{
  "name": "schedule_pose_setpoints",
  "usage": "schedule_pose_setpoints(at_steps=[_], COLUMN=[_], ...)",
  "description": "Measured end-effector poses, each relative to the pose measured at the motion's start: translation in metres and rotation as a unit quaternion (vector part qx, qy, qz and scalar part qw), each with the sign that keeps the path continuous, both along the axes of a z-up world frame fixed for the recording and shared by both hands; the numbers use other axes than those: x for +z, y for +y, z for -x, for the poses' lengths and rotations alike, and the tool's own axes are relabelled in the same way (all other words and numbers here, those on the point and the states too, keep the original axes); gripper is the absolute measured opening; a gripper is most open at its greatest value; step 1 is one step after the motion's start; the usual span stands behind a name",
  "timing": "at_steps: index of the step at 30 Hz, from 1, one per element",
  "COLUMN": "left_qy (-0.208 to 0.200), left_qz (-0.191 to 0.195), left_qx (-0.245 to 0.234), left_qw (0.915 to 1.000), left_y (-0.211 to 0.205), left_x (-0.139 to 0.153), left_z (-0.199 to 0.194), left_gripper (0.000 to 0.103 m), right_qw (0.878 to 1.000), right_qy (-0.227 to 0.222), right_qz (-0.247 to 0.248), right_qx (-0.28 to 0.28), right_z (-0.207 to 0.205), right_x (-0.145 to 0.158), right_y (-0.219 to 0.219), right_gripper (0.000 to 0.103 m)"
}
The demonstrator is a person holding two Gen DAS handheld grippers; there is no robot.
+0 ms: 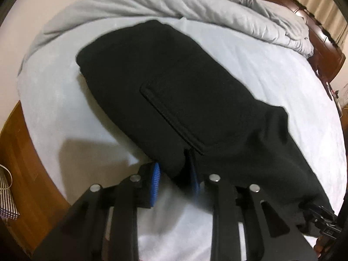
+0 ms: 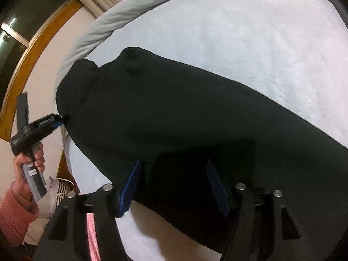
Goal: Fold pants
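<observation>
Black pants [image 1: 174, 91] lie on a pale sheet, a back pocket [image 1: 171, 119] facing up. In the left wrist view my left gripper [image 1: 175, 180] has its blue-padded fingers [image 1: 155, 182] close on either side of the near corner of the pants. In the right wrist view the pants [image 2: 184, 117] fill the middle; my right gripper [image 2: 174, 184] has its jaws wide apart around the near edge of the fabric. The left gripper [image 2: 61, 121] shows there at the pants' far-left corner, pinching it.
A grey duvet [image 1: 174, 2] is bunched along the far side of the bed. The wooden bed frame [image 1: 24, 152] curves at the left. A striped bag [image 1: 7, 195] stands on the floor. A hand in a pink sleeve [image 2: 15, 208] holds the left gripper.
</observation>
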State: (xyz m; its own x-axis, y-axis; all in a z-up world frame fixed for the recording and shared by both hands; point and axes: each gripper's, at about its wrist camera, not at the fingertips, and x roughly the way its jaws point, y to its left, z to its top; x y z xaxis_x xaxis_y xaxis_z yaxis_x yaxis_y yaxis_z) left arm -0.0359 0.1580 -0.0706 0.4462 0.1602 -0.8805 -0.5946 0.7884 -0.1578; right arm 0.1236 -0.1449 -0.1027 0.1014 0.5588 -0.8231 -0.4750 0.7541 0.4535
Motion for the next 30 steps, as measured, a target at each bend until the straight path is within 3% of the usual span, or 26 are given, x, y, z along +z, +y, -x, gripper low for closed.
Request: schedule_pose_setpoints(at_steps=[2, 4, 9, 13, 15, 16, 18, 20, 21, 24, 28, 30], left_qy=[0.003, -0.008, -0.06, -0.042, -0.022, 0.007, 0.02, 0.01, 0.01, -0.016, -0.022, -0.022], left_qz=[0.012, 0.001, -0.026, -0.033, -0.031, -0.023, 0.009, -0.006, -0.012, -0.008, -0.052, -0.05], left_qx=[0.005, 0.005, -0.053, -0.098, -0.092, -0.083, -0.073, -0.087, -0.093, -0.078, -0.062, -0.041], left_qw=[0.9999, 1.0, 0.9964, 0.9938, 0.995, 0.9962, 0.9971, 0.9961, 0.9956, 0.9968, 0.9965, 0.9977], left_y=[-0.002, -0.011, -0.041, -0.046, -0.037, -0.03, -0.019, -0.02, -0.022, -0.018, -0.004, 0.01], left_x=[0.013, 0.034, 0.071, 0.05, 0.03, 0.012, -0.011, -0.01, -0.005, 0.012, 0.021, 0.019], left_z=[0.009, 0.02, 0.003, -0.05, -0.066, -0.072, -0.072, -0.066, -0.065, -0.05, -0.05, -0.054], left_gripper=[0.039, 0.041, 0.051, 0.052, 0.052, 0.053, 0.051, 0.047, 0.048, 0.058, 0.058, 0.058], right_qw=[1.0, 1.0, 1.0, 0.999, 0.999, 0.998, 0.997, 0.996, 0.997, 0.998, 0.997, 0.997], right_qy=[-0.009, -0.02, -0.027, -0.031, -0.024, -0.032, -0.048, -0.053, -0.053, -0.037, -0.039, -0.034], right_qz=[0.003, 0.003, -0.007, 0.021, 0.039, 0.044, 0.053, 0.047, 0.021, -0.026, -0.025, -0.023], right_qx=[0.002, 0.004, 0.011, 0.01, 0.02, 0.022, 0.033, 0.047, 0.043, 0.031, 0.054, 0.061], right_z=[0.0, -0.001, 0.002, 0.009, 0.014, 0.016, 0.021, 0.018, 0.012, -0.014, -0.045, -0.058], right_x=[0.006, 0.013, 0.024, 0.016, 0.0, -0.003, -0.003, 0.01, 0.019, 0.037, 0.04, 0.036], right_y=[0.0, 0.003, 0.026, 0.042, 0.049, 0.05, 0.054, 0.056, 0.054, 0.064, 0.107, 0.128], right_gripper=[0.063, 0.063, 0.063, 0.063, 0.063, 0.063, 0.064, 0.064, 0.064, 0.064, 0.064, 0.064])
